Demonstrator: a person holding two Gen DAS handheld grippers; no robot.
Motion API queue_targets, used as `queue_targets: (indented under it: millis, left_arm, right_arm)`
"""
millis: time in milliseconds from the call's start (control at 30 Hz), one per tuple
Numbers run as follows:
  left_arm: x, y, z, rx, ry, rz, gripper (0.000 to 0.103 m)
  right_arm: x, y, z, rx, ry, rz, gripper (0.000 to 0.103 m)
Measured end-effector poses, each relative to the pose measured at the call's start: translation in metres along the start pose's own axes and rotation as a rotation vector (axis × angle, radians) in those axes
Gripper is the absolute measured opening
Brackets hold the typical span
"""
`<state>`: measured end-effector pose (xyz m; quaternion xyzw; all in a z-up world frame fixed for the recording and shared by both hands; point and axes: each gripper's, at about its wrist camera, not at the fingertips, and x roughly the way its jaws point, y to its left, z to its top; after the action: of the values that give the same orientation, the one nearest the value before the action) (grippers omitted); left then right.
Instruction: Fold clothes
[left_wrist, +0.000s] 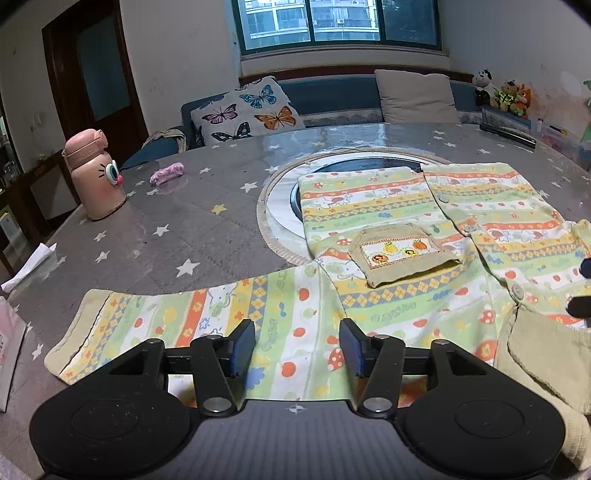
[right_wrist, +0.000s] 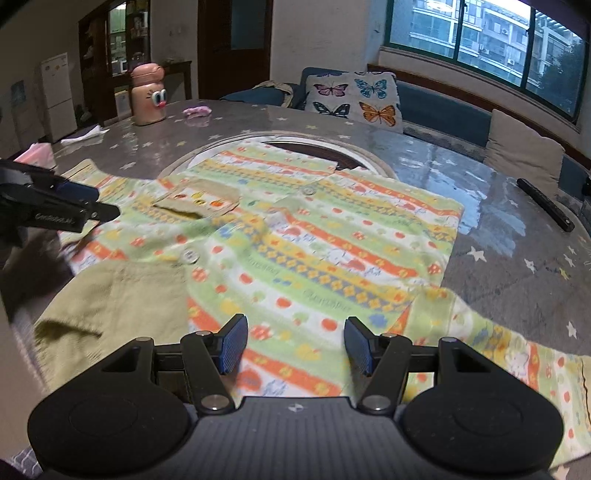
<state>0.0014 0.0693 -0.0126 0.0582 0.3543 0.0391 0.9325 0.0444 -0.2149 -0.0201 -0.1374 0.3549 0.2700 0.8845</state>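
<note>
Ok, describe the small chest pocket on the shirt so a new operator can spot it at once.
Start from the round grey star-patterned table, where the striped children's shirt lies spread flat. On the shirt's front panel, beside the button placket, sits the pocket. It alone is plain beige knit with a white band of fruit embroidery, unlike the multicoloured stripes around it.
</note>
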Motion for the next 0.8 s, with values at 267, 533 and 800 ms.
queue_targets:
  millis: [267,533,800]
  left_arm:
    - [-0.017,-0.013,-0.015,0.095,-0.033,0.019,0.056]
    - [-0.030,-0.025,-0.008,0.122,-0.083,-0.009,0.056]
    - [-0.027,-0.066,-0.017,0.279,-0.104,-0.094,0.055]
  right_arm:
    - [-0.023,0.020,-0.010,-0.081,0.019,0.017,0.060]
    - [-0.042,0.026,-0.003,-0.084,-0.025,0.043,0.060]
    - [-0.029,0.040,-0.007,-0.103,0.002,0.092,0.059]
